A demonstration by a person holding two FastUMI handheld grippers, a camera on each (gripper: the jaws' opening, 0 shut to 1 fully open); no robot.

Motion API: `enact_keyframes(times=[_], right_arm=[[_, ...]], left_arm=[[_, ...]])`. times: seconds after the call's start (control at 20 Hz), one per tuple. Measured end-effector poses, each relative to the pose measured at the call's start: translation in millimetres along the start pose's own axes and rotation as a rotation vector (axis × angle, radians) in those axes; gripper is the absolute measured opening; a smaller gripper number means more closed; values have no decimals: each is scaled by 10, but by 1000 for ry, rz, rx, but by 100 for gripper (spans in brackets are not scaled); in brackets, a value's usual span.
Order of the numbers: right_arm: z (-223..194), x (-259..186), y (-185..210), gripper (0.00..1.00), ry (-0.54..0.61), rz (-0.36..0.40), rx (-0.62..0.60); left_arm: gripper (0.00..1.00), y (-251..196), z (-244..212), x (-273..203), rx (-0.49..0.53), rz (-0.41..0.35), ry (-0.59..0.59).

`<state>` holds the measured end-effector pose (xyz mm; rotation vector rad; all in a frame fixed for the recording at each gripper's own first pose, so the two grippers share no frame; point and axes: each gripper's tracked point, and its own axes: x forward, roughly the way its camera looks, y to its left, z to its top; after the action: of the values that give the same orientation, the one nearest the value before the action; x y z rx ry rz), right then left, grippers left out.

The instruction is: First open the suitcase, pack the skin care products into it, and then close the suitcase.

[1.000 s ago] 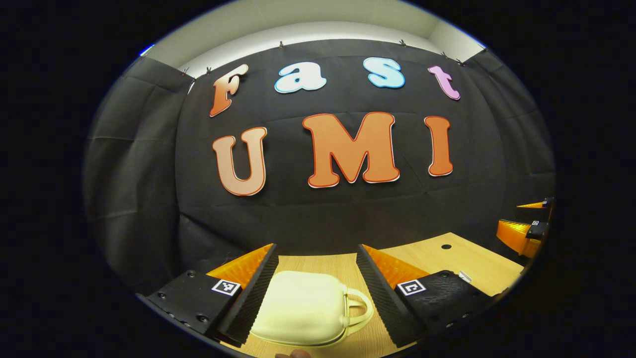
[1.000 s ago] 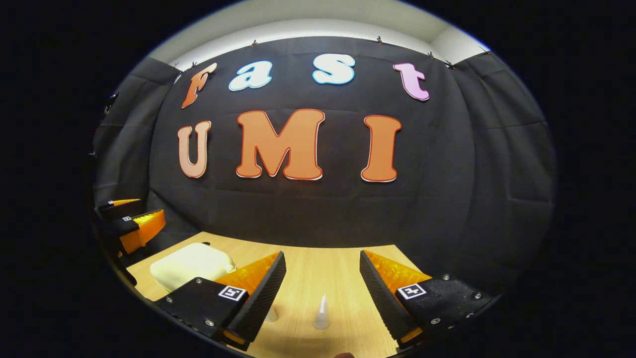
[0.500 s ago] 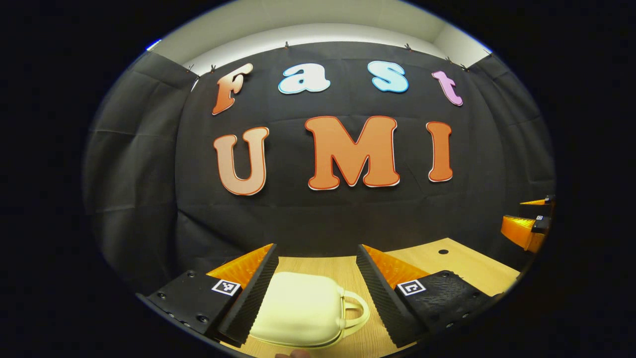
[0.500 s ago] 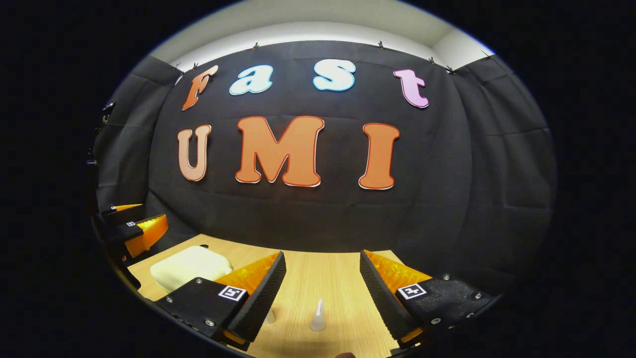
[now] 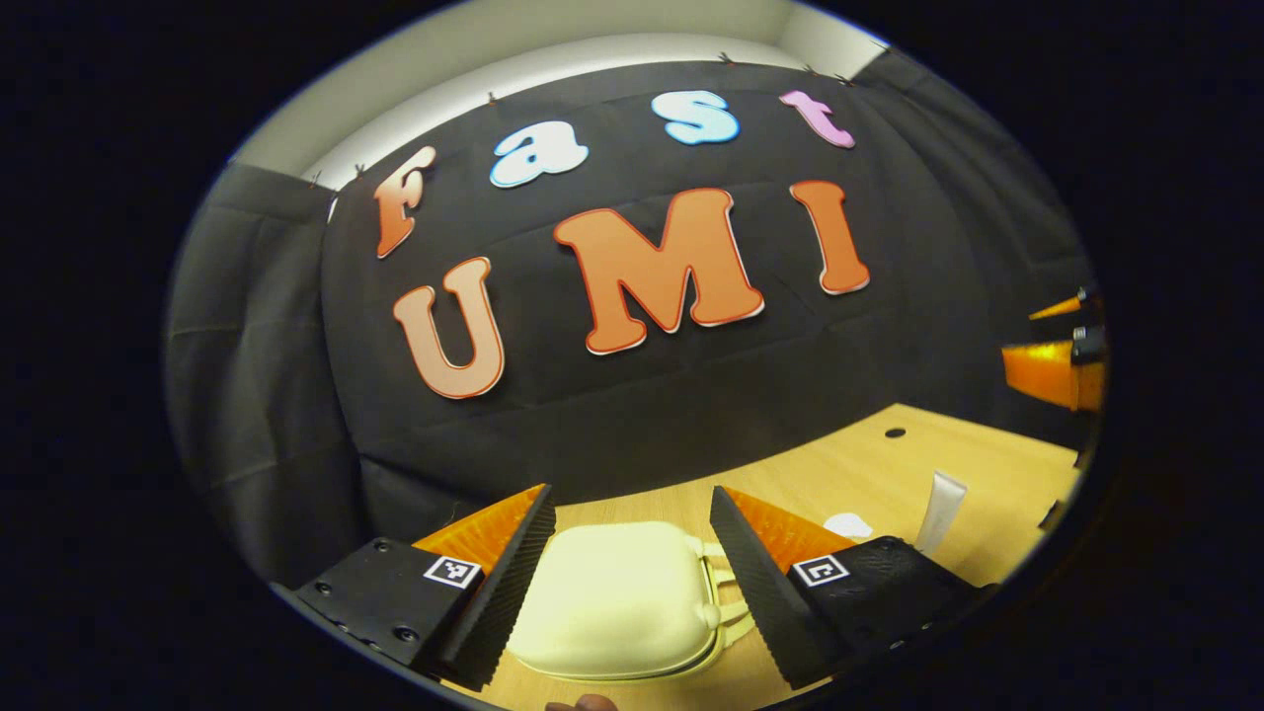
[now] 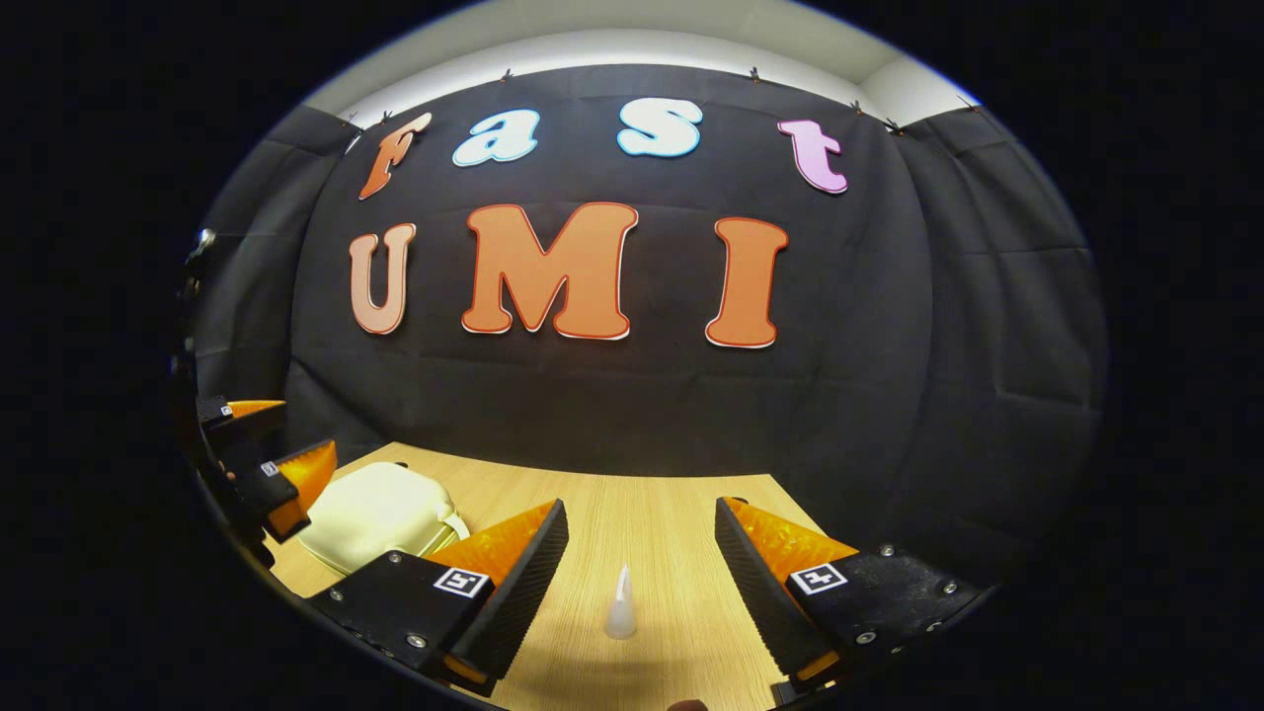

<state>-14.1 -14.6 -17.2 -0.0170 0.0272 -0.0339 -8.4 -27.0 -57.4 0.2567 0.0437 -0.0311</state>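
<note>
A closed cream suitcase (image 5: 617, 602) lies flat on the wooden table (image 5: 839, 464), its handle (image 5: 729, 592) pointing right. My left gripper (image 5: 630, 491) hovers open just above it, one finger over each side, touching nothing. A white skin-care tube (image 5: 943, 509) stands upright to the right, with a small white item (image 5: 847, 523) beside it. In the right gripper view the same tube (image 6: 620, 604) stands between and below the fingers of my open right gripper (image 6: 640, 504), which is empty. The suitcase (image 6: 375, 513) sits at the left there, under the left gripper (image 6: 306, 427).
The right gripper (image 5: 1019, 334) is at the far right edge of the left gripper view, above the table. A small round hole (image 5: 895, 433) marks the tabletop near the back. Black cloth walls close the table in behind and at both sides.
The left gripper has tilted and swung right, bringing the tube and the small white item into its view. It sits closer over the suitcase. The right gripper has shifted only slightly.
</note>
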Motion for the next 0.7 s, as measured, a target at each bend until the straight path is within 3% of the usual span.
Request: enact_keyframes(times=[0.25, 0.45, 0.7], right_arm=[[-219, 20, -175, 95, 36, -41, 8], [-422, -29, -371, 95, 79, -77, 5], [-646, -92, -703, 95, 130, -148, 31]], left_arm=[[99, -251, -397, 52, 254, -10, 63], [99, -614, -720, 84, 507, -77, 83], [98, -1011, -1049, 244, 652, -137, 135]])
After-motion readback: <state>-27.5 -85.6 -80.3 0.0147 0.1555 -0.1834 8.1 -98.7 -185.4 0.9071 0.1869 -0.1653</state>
